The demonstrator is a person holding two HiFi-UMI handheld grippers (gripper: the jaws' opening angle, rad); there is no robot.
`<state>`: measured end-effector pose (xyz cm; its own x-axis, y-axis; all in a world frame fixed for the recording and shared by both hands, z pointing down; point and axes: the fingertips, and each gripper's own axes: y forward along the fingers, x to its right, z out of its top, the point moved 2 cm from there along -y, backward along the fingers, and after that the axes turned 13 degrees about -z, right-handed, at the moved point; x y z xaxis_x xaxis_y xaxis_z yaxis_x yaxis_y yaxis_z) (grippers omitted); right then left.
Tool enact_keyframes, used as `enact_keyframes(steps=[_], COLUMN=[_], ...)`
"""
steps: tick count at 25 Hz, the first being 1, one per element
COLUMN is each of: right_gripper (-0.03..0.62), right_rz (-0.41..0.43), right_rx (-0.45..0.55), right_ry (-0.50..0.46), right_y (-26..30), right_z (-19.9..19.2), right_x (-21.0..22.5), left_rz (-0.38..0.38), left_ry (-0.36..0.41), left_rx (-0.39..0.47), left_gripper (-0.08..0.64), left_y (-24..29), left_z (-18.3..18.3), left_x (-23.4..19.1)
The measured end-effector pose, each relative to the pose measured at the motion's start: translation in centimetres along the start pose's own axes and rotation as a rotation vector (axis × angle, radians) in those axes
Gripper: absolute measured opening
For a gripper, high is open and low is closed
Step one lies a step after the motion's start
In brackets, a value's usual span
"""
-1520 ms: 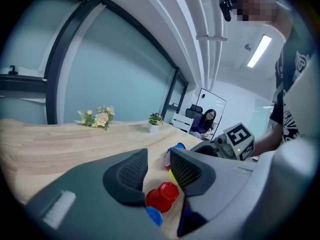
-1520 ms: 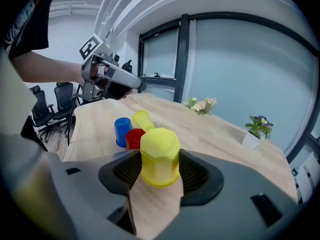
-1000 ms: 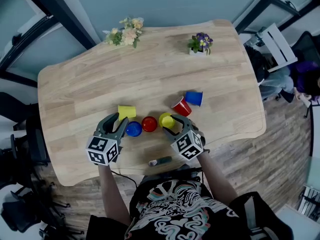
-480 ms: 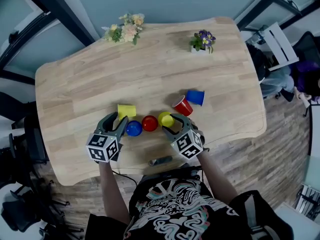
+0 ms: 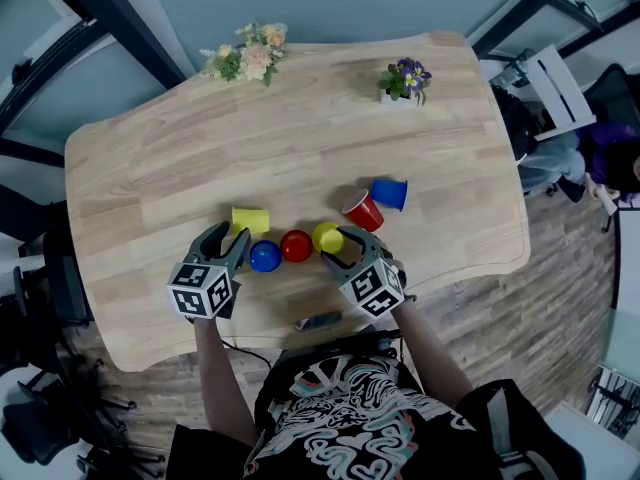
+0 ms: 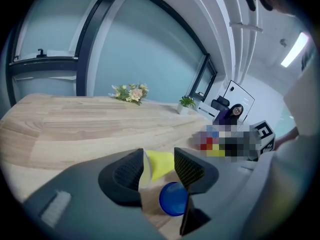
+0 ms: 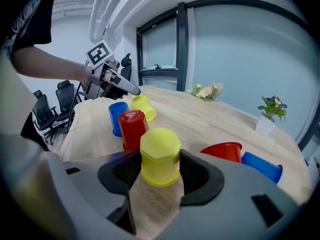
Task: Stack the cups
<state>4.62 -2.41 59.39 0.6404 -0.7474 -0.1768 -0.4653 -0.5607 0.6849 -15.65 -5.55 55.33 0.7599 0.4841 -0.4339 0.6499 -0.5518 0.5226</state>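
Note:
Three cups stand upside down in a row near the table's front edge: a blue cup [image 5: 264, 256], a red cup [image 5: 296, 246] and a yellow cup [image 5: 327, 237]. My right gripper [image 5: 334, 245] is shut on that yellow cup [image 7: 160, 154], a pad against each side. My left gripper [image 5: 226, 238] stands open just left of the blue cup [image 6: 172, 199], nothing between its pads. A second yellow cup [image 5: 250, 220] lies on its side beyond the left jaws [image 6: 160, 164]. A second red cup [image 5: 361, 210] and a second blue cup [image 5: 389, 194] lie on their sides to the right.
The wooden table [image 5: 150, 168] carries a flower bunch [image 5: 245, 60] at the far left and a small potted plant [image 5: 403, 83] at the far right. A small dark object [image 5: 320, 320] lies at the front edge. Office chairs [image 7: 60, 99] stand beyond the table.
The left gripper's jaws have spread a little and it has eased slightly left of the blue cup. The right gripper keeps its hold on the yellow cup.

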Motion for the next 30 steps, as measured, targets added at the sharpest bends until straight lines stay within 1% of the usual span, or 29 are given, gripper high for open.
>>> enact_keyframes(steps=[7, 13, 15, 20, 23, 27, 30], right_gripper=[0.268, 0.272, 0.272, 0.270, 0.262, 0.262, 0.262], right_rz=[0.024, 0.033, 0.034, 0.035, 0.038, 0.045, 0.047], right_rx=[0.003, 0.012, 0.022, 0.033, 0.022, 0.024, 0.035], right_ry=[0.009, 0.033, 0.051, 0.060, 0.051, 0.056, 0.056], right_y=[-0.5, -1.3, -1.6, -1.5, -1.3, -1.6, -2.0], right_z=[0.2, 0.4, 0.6, 0.8, 0.7, 0.6, 0.8], right_x=[-0.2, -0.3, -0.1, 0.3, 0.3, 0.1, 0.2], left_rz=[0.006, 0.015, 0.007, -0.013, -0.010, -0.018, -0.019], left_ry=[-0.038, -0.074, -0.091, -0.127, -0.131, -0.155, -0.183], left_rx=[-0.003, -0.005, 0.001, -0.003, 0.001, 0.020, 0.034], left_gripper=[0.193, 0.184, 0.162, 0.158, 0.135, 0.074, 0.067], left_y=[0.5, 0.6, 0.6, 1.1, 1.2, 1.4, 1.4], left_z=[-0.7, -1.2, -1.2, -1.5, -1.5, -1.5, -1.4], left_x=[-0.5, -1.1, -1.3, -1.6, -1.7, -1.7, -2.0])
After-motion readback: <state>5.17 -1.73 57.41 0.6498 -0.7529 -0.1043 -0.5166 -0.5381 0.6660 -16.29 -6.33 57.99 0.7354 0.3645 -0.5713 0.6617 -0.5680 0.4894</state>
